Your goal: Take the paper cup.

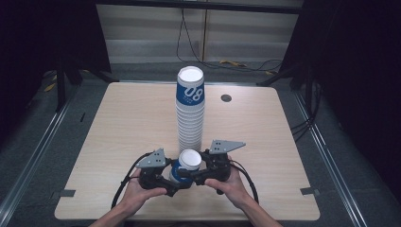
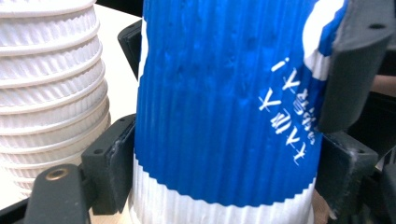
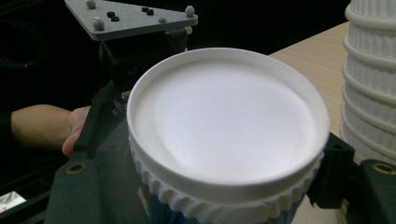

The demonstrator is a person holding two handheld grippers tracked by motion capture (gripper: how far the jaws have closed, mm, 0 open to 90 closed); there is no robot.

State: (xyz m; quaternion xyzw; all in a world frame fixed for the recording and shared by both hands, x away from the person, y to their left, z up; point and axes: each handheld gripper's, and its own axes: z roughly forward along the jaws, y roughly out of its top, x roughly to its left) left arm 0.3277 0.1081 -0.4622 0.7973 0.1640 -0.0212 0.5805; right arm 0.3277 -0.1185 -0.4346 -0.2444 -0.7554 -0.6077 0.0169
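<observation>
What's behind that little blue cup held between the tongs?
Right behind the blue cup rises a tall stack of cups, standing on the table. The stack's foot is hidden by the held cup, so any contact cannot be judged.

- A tall stack of cups [image 1: 190, 109] stands upside down at the middle of the table [image 1: 123, 123].
- Just in front of it, near the table's near edge, sits a single cup [image 1: 185, 165], also bottom up.
- The left gripper [image 1: 166, 174] is at that cup's left, the right gripper [image 1: 201, 172] at its right, jaws against its sides.
- A small round hole [image 1: 226, 98] lies behind and to the right of the stack.
</observation>
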